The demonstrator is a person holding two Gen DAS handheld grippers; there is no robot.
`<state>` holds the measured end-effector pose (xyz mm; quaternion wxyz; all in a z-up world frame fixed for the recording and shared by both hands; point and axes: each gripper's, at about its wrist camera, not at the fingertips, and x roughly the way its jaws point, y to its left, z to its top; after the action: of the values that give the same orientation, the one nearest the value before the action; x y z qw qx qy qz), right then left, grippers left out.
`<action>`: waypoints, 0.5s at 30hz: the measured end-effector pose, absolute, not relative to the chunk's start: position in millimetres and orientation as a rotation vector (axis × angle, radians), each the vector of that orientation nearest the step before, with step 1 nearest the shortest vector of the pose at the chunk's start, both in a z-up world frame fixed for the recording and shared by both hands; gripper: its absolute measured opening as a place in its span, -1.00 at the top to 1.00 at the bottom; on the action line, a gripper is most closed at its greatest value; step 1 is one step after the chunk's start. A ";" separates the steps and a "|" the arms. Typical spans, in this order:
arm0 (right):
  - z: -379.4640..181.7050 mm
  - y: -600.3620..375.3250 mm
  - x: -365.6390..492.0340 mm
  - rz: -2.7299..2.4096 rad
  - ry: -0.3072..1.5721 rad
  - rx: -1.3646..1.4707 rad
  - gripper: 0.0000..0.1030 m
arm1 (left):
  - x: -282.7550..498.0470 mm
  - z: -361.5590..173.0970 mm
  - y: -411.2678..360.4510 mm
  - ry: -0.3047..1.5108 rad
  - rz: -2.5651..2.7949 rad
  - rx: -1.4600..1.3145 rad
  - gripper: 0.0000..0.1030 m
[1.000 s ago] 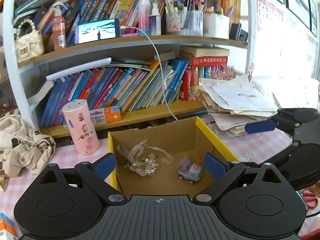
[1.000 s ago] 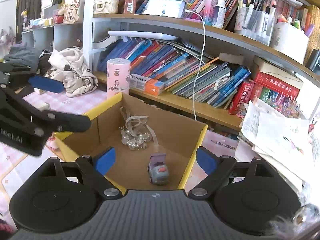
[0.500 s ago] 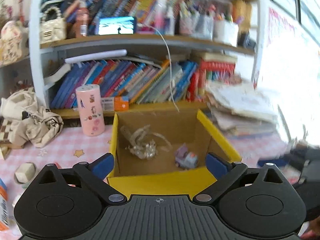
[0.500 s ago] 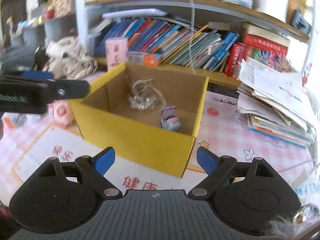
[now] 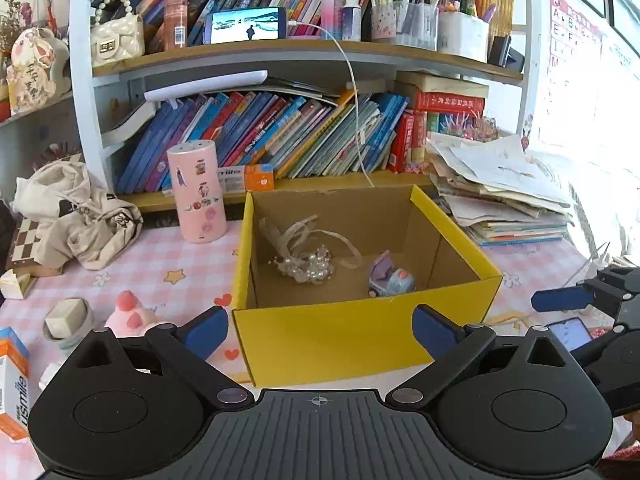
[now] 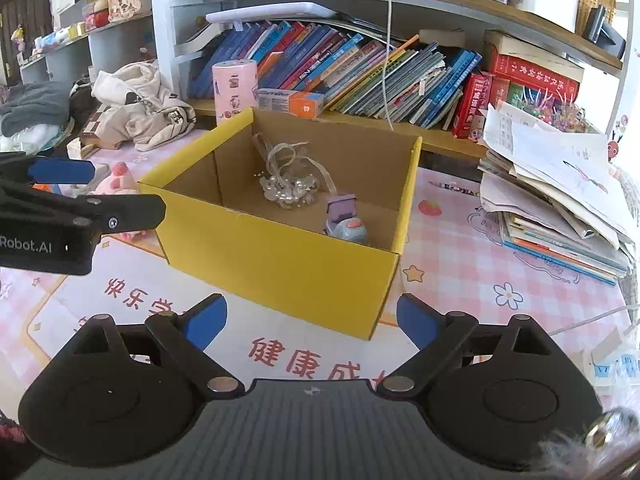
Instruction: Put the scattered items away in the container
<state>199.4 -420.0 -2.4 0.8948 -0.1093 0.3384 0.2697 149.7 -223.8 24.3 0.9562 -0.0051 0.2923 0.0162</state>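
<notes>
Left gripper (image 5: 320,326), ribbed black body, blue pads spread wide, empty, level at bottom centre before the yellow cardboard box (image 5: 344,344). Right gripper (image 6: 312,316) likewise wide, empty, near the box's front corner. Inside, frame centre: pearl-and-ribbon hair ornament (image 5: 306,262) beside lilac plastic toy car (image 5: 390,280). Pink plush toy (image 5: 128,314) lies lower left on the gingham tablecloth (image 5: 160,264).

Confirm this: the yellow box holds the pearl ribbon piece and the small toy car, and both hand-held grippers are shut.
Wrong on the grippers. The left hand-held gripper and right hand-held gripper are both open, per each wrist view. The yellow box does hold the pearl ribbon piece and toy car.
</notes>
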 end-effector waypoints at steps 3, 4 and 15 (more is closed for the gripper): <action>-1.6 -410.7 195.0 0.555 0.704 -0.228 -0.79 | 146.5 23.2 -216.2 0.602 0.022 -0.003 -0.94; -1.1 -407.2 193.6 0.554 0.705 -0.229 -0.80 | 145.1 23.0 -212.4 0.604 0.017 -0.003 -0.94; 2.2 -356.0 170.1 0.521 0.721 -0.245 -0.85 | 133.8 20.6 -165.2 0.640 -0.033 0.003 -0.94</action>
<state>170.1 -356.0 2.2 0.8955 -0.1181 0.3479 0.2514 133.8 -165.2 20.6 0.9492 0.0013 0.3143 -0.0160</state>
